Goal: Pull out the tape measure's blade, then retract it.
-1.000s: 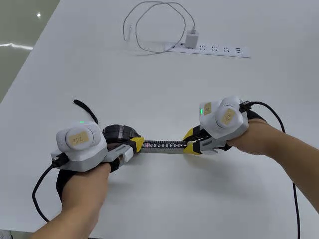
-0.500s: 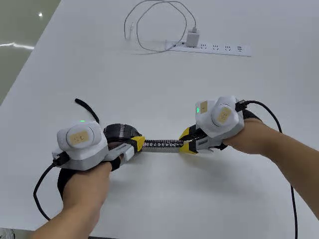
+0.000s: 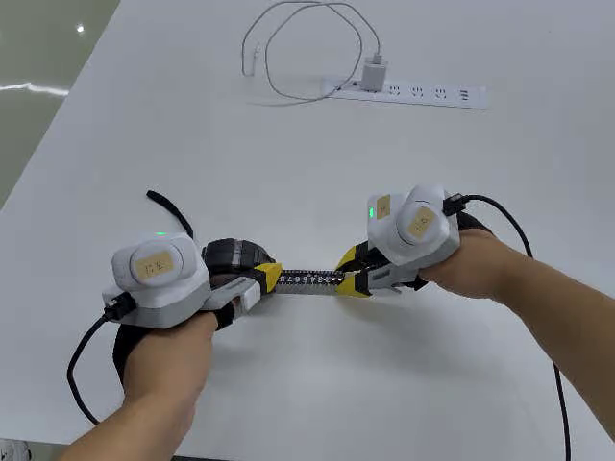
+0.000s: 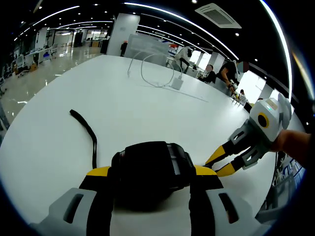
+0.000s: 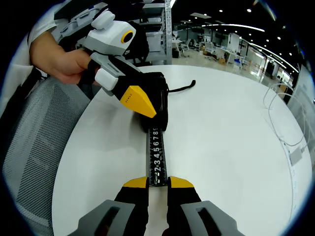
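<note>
The black tape measure case (image 3: 233, 257) rests on the white table, and my left gripper (image 3: 264, 277) is shut on it; the case (image 4: 150, 169) sits between the yellow-tipped jaws in the left gripper view. A short length of numbered blade (image 3: 309, 278) runs from the case to my right gripper (image 3: 348, 275), which is shut on the blade's end. In the right gripper view the blade (image 5: 156, 156) leads from my yellow fingertips (image 5: 135, 183) up to the case (image 5: 155, 97). The case's black wrist strap (image 3: 166, 210) lies on the table behind it.
A white power strip (image 3: 413, 93) with a plugged-in charger (image 3: 373, 72) and a looped white cable (image 3: 298, 38) lies at the table's far side. The table's left edge (image 3: 58, 115) runs diagonally. A grey mesh chair (image 5: 34, 147) stands beyond the table's near edge.
My right gripper has moved left toward the case and the exposed blade has grown shorter. The left gripper and the case have held still.
</note>
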